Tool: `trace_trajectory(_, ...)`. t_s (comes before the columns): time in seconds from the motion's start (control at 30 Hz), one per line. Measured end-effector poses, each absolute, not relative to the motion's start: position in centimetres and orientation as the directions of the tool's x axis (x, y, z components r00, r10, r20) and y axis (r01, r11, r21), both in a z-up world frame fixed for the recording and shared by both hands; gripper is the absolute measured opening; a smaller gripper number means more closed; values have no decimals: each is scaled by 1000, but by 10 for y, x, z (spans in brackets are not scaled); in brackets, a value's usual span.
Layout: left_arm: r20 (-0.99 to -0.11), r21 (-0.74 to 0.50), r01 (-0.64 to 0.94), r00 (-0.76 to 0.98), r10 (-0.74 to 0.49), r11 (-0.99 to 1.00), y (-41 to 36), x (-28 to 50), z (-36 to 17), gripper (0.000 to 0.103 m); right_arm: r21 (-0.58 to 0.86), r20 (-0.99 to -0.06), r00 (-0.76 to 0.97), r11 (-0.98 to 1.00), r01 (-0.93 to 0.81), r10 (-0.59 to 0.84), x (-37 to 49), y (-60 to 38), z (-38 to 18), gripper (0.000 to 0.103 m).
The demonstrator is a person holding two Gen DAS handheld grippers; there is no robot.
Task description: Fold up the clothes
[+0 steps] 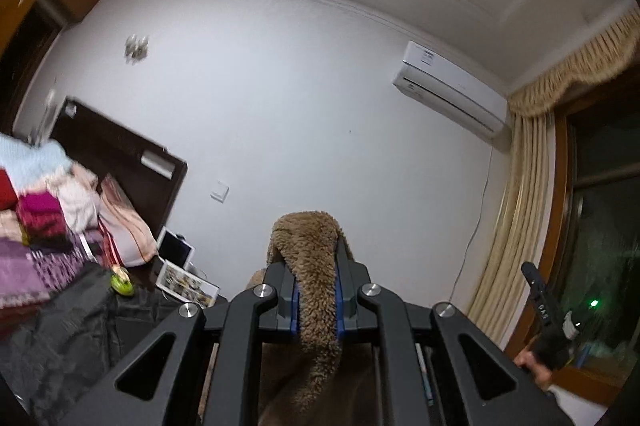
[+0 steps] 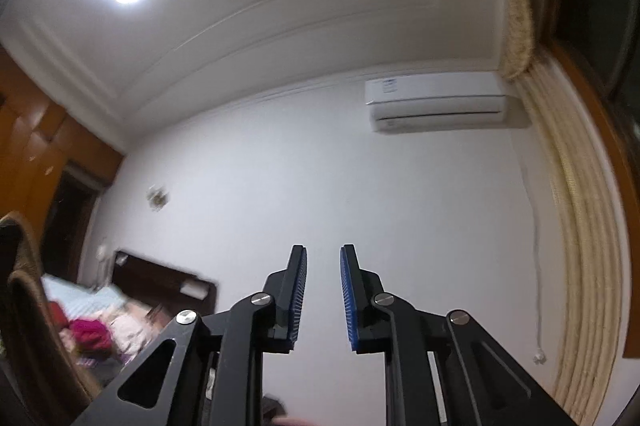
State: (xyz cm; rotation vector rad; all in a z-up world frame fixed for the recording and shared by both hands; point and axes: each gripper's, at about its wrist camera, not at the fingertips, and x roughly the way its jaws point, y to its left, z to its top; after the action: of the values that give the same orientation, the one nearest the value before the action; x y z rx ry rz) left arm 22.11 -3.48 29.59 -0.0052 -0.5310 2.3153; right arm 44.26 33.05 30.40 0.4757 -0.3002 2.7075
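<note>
A brown fleece garment is clamped between the blue pads of my left gripper, which is shut on it and raised toward the wall. The fleece folds over the fingertips and hangs down below the frame. In the right wrist view the same garment shows at the left edge. My right gripper points up at the wall, its pads a narrow gap apart with nothing between them. That gripper also appears low on the right in the left wrist view, held by a hand.
A bed with a dark headboard carries a pile of colourful clothes and a black sheet. A tablet lies beside the bed. An air conditioner, beige curtains and a dark window lie to the right.
</note>
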Motion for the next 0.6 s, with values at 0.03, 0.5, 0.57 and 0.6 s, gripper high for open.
trace_trajectory(0.03,156,-358,-672,-728,668,-649,-34,227,296,14,-160,332,-897,-919,-359,293,442,330,300,21)
trace_trajectory(0.5,131,-324,-659,-742,657,-679,-30,232,305,14,-206,-113,-994,-978,14,10,417,320,143,84)
trace_trajectory(0.57,124,-330,-654,-745,656,-681,-31,230,304,14,-212,-180,-983,-975,69,-31,409,316,122,84)
trace_trajectory(0.6,120,-333,-652,-746,655,-681,-32,229,303,14,-213,-212,-976,-972,98,-52,404,314,113,84)
